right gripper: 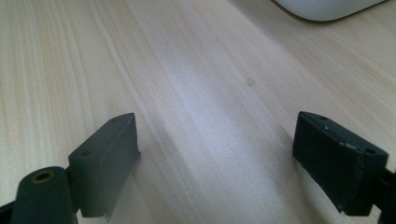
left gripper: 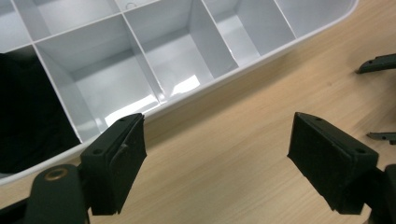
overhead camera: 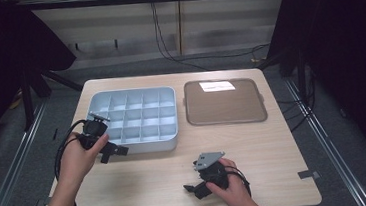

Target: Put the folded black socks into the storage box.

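A pale grey tray (overhead camera: 170,140) divided into several empty compartments lies on the left half of the wooden table (overhead camera: 148,186). My left gripper (overhead camera: 114,153) is held by a hand just in front of the tray's near left corner. In the left gripper view its jaws (left gripper: 217,140) stand wide apart over bare wood, nothing between them, beside the tray's rim (left gripper: 224,77). My right gripper (overhead camera: 192,189) rests low near the table's front edge, right of centre. It is open (right gripper: 215,140) over bare wood with nothing between its pads.
A flat brown tray (overhead camera: 225,102) with a bright light patch lies right of the grey one. Black cables trail from both grippers. The other gripper's jaw tips (left gripper: 379,63) show at the right edge of the left gripper view. The tray's corner (right gripper: 327,8) shows far off.
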`<state>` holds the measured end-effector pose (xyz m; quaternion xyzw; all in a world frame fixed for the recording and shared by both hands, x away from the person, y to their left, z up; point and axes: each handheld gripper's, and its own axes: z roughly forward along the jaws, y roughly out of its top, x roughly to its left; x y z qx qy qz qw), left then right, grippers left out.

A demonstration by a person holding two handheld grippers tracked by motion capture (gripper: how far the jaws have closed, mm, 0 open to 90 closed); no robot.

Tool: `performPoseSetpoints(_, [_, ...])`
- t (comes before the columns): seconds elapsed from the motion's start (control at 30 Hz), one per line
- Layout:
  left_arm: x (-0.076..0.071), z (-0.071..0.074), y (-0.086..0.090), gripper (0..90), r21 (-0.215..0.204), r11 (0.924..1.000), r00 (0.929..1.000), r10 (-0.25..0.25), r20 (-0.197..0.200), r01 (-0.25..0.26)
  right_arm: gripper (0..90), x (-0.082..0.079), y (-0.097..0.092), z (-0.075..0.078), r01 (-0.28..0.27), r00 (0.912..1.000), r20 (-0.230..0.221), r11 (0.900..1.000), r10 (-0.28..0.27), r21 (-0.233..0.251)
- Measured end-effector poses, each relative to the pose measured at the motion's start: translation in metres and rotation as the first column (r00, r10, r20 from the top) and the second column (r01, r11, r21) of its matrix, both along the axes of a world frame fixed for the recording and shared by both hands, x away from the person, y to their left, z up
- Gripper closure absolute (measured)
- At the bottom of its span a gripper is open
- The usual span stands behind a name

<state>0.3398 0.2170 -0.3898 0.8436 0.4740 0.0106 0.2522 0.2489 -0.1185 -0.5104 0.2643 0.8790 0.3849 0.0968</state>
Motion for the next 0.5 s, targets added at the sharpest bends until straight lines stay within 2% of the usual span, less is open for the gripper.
performPoseSetpoints(0.17, [-0.008, -0.003, -0.005, 18.6, 0.000, 0.9996, 0.9996, -0.028, 0.009, 0.028, 14.2, 0.000, 0.000, 0.000, -0.001, 1.0000, 0.000, 1.0000, 0.001, 0.000])
performPoseSetpoints(0.37, [-0.018, -0.014, -0.012, 18.6, -0.034, 0.9984, 0.9989, -0.045, 0.011, 0.046, 14.3, 0.000, 0.000, 0.000, -0.002, 1.0000, 0.002, 1.0000, 0.002, 0.000])
performPoseSetpoints(0.5, [-0.022, -0.020, -0.014, 18.5, -0.039, 0.9976, 0.9983, -0.057, 0.011, 0.057, 14.2, 0.000, 0.000, 0.000, -0.001, 1.0000, 0.001, 1.0000, 0.001, 0.000])
